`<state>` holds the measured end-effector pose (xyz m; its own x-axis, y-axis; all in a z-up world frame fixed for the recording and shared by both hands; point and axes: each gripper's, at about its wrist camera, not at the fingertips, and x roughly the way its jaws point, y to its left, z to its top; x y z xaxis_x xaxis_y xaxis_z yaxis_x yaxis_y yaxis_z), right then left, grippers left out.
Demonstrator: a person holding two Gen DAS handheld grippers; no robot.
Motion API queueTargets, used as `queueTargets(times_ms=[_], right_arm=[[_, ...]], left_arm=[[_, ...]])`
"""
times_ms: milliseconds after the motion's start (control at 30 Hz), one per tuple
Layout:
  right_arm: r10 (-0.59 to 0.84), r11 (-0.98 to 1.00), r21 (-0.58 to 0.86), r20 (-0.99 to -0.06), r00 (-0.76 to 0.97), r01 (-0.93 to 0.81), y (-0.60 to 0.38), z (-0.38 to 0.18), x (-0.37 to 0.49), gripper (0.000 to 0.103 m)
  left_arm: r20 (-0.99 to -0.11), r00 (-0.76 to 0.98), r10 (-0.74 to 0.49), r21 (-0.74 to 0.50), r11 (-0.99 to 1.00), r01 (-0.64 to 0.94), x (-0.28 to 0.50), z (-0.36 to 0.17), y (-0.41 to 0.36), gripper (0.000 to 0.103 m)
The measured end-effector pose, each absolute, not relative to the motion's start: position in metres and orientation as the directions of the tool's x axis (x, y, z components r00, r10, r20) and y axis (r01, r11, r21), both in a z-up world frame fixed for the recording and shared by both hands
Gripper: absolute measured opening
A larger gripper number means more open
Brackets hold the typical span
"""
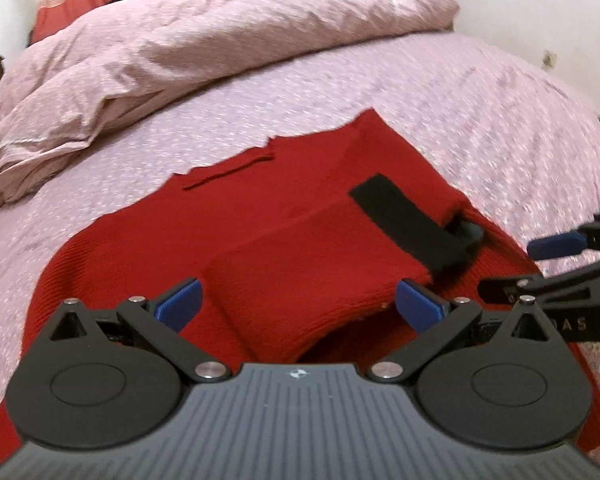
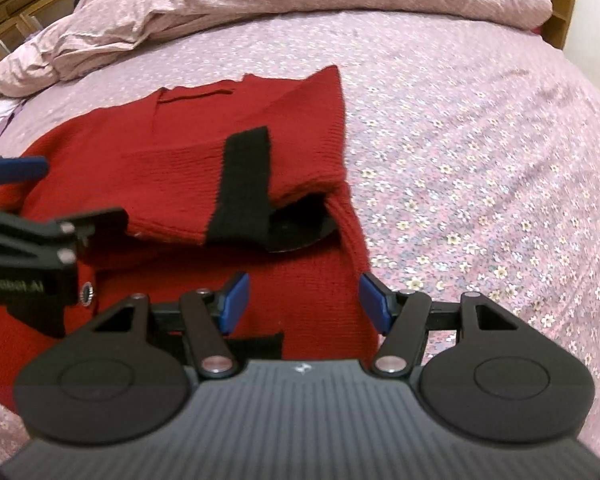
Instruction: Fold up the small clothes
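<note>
Grippers come first: the left gripper (image 1: pixel 298 300) is wide and holds nothing, and the right gripper (image 2: pixel 304 300) is partly spread and holds nothing too. Just past them the red sweater (image 1: pixel 260 216) lies on the bed (image 1: pixel 460 112). One sleeve (image 2: pixel 172 192) with a black cuff (image 2: pixel 244 184) is laid over its middle, so I think folding has begun, with more left. Only the right view shows a dark opening under that cuff. Beyond the sweater sits the quilt (image 1: pixel 180 48).

Red sweater (image 2: pixel 204 168), sleeve folded across, black cuff
</note>
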<state>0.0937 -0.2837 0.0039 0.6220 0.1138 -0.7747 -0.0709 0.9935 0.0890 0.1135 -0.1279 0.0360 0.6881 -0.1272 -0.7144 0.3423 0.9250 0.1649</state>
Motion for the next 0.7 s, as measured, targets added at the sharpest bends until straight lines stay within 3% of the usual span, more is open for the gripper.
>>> queueTargets(times_ms=[233,700], right_arm=[[0.081,0.995,0.102,-0.818,0.569,0.004,-0.296,-0.009,0.106,0.063],[0.114,0.987,0.156,-0.830,0.546,0.031,-0.307,-0.024,0.114,0.063]], left_arm=[[-0.720,0.685,-0.112,0.231,0.892,0.388,0.125,0.017,-0.145,0.103],[-0.715,0.683,-0.146,0.191,0.900,0.392,0.147,0.001,-0.157,0.101]])
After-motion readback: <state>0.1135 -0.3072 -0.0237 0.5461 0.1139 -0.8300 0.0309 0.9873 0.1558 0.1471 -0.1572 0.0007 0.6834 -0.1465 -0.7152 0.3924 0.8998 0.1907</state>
